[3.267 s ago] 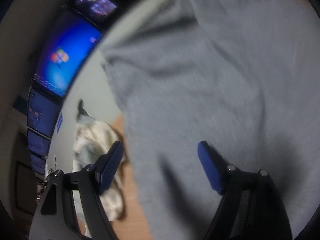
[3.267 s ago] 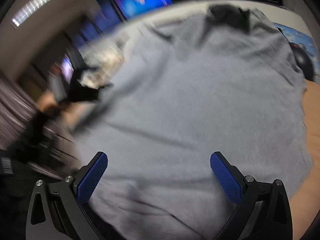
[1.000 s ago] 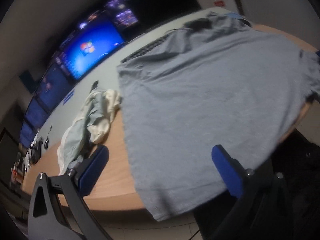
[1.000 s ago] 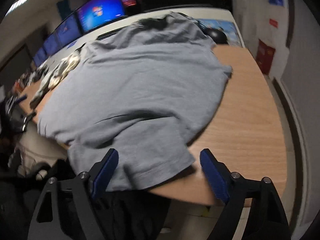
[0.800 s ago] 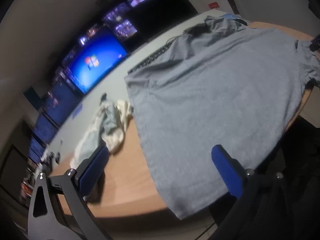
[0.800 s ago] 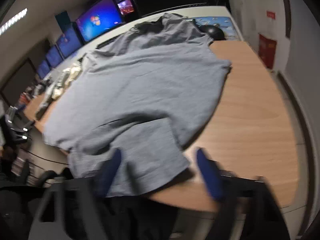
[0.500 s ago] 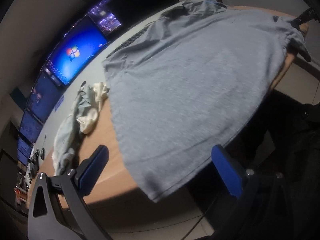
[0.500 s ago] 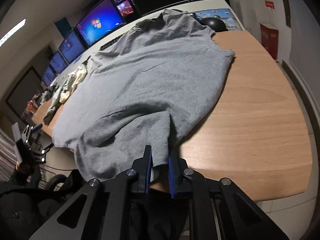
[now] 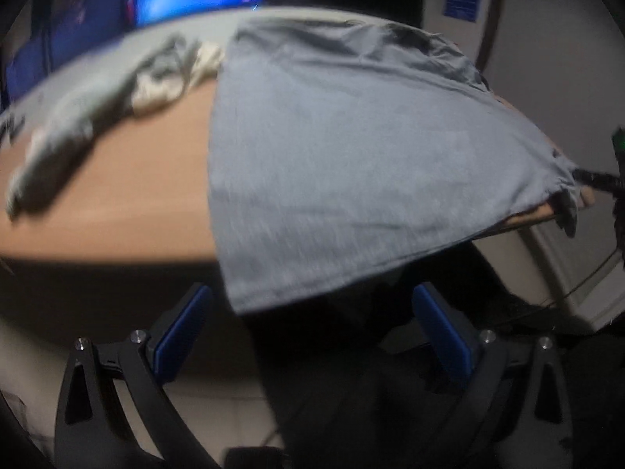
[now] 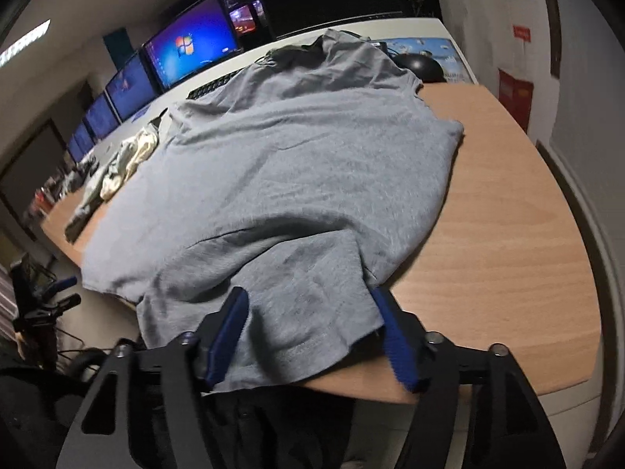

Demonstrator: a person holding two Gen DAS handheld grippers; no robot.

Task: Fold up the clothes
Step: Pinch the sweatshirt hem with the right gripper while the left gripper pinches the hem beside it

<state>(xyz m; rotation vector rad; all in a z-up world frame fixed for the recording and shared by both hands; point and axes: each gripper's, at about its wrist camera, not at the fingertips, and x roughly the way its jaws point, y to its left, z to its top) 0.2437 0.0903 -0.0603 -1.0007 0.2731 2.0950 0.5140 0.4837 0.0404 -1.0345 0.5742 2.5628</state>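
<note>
A grey T-shirt (image 10: 293,176) lies spread over the wooden table (image 10: 508,254), collar toward the monitors. One sleeve hangs over the near edge between the blue pads of my right gripper (image 10: 312,332). Its jaws are opening, and the pads stand apart from the cloth on both sides. In the left wrist view the T-shirt (image 9: 351,156) drapes over the table (image 9: 117,215) edge, its hem corner hanging down. My left gripper (image 9: 312,336) is open just below that corner, with nothing between its fingers.
A crumpled pale garment pile (image 10: 125,160) lies on the table left of the shirt, also blurred as the pile (image 9: 97,109). Monitors (image 10: 191,54) line the back, with a keyboard (image 10: 211,86) and a black round object (image 10: 424,66). Bare wood lies to the right.
The right gripper shut on the sleeve half a second ago and has since opened wide around it. The left gripper sank and rolled, coming under the shirt's hanging hem corner.
</note>
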